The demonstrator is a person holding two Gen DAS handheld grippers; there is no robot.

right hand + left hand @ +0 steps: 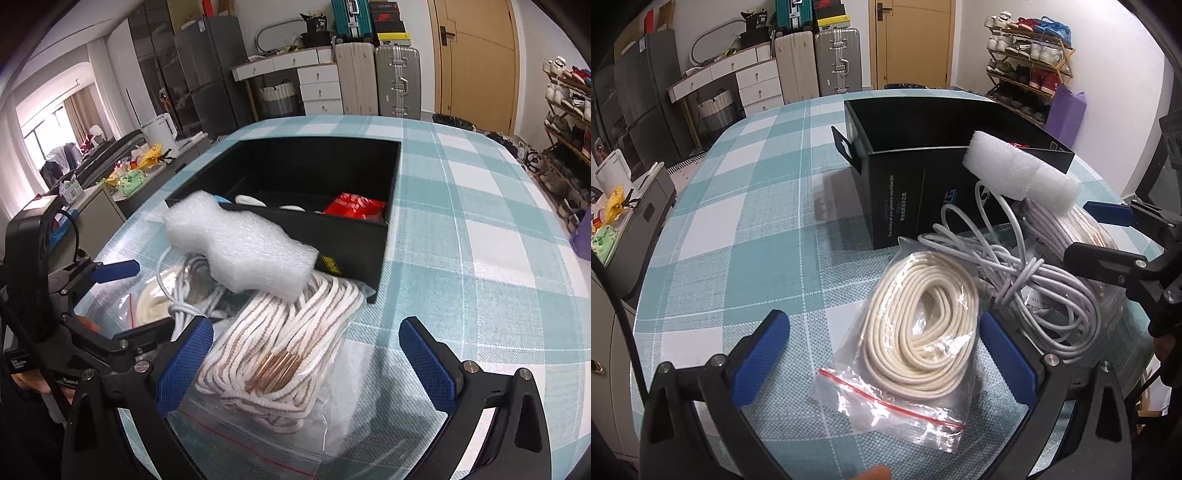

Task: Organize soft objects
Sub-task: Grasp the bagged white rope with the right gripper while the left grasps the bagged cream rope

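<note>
Cream rope bag (923, 325): zip bag lying flat on the table (746, 229), near its front edge, just in front of the black box (923, 192). Left gripper (882, 354) is spread wide with nothing in it; the bag sits between its pads, the right-side pad beside the coil, contact not clear. Bag's long axis runs roughly away from the tool toward the box, red zip end nearest.

Striped rope bag (280, 350) lies to the right of it, against the box's front wall. Right gripper (306, 363) is also wide open and holds nothing, straddling that bag. White cable (1015, 273) is tangled between the two bags; foam block (240, 243) rests across the striped bag and leans on the box rim.

Judgement: each hand is nearest its own bag; box is straight ahead of both.

Right wrist view shows the box interior: a red packet (352, 206) and white items already inside. Left wrist view sees only the outer wall.
</note>
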